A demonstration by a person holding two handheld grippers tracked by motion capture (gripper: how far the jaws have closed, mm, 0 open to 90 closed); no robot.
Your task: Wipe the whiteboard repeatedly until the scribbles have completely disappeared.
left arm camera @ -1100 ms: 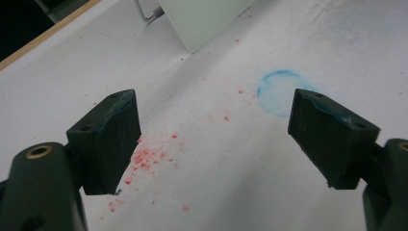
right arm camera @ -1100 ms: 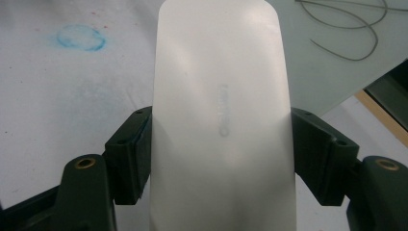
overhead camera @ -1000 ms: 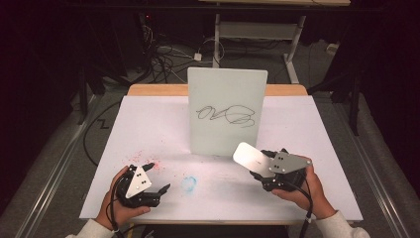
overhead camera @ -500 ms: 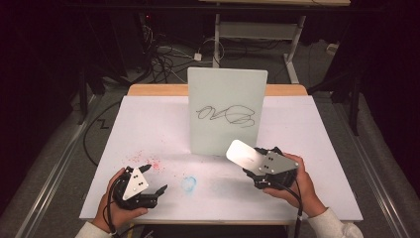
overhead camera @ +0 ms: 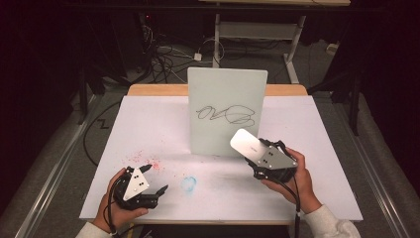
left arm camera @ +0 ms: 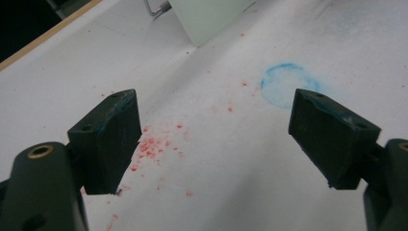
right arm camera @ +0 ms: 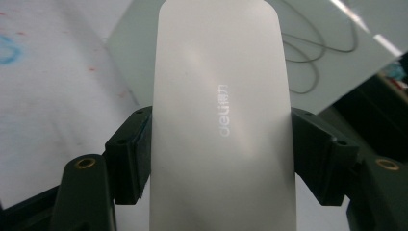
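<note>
The right gripper (overhead camera: 255,156) clamps a white eraser (right arm camera: 221,115) between its jaws, one pad pressed to each long edge. In the high view the eraser (overhead camera: 245,143) points up and left, its tip just before the lower right part of the whiteboard (overhead camera: 225,111); whether it touches the board cannot be told. The board stands upright near the table's far edge and bears a black scribble (overhead camera: 225,115).

The left gripper (overhead camera: 153,181) has its jaws wide apart with nothing between them, low over the near left of the table (overhead camera: 148,119). In its own view red specks (left arm camera: 154,144) lie between and ahead of the jaws, and a blue ring (left arm camera: 286,84) sits ahead by the right jaw.

The tabletop is white, with a wooden strip along its far edge. Beyond it the room is dark, with cables (overhead camera: 168,54) on the floor and a metal frame (overhead camera: 257,29) behind.

Since a second ago the right gripper has moved up and left, bringing the eraser nearer the scribble. The left gripper has hardly shifted.
</note>
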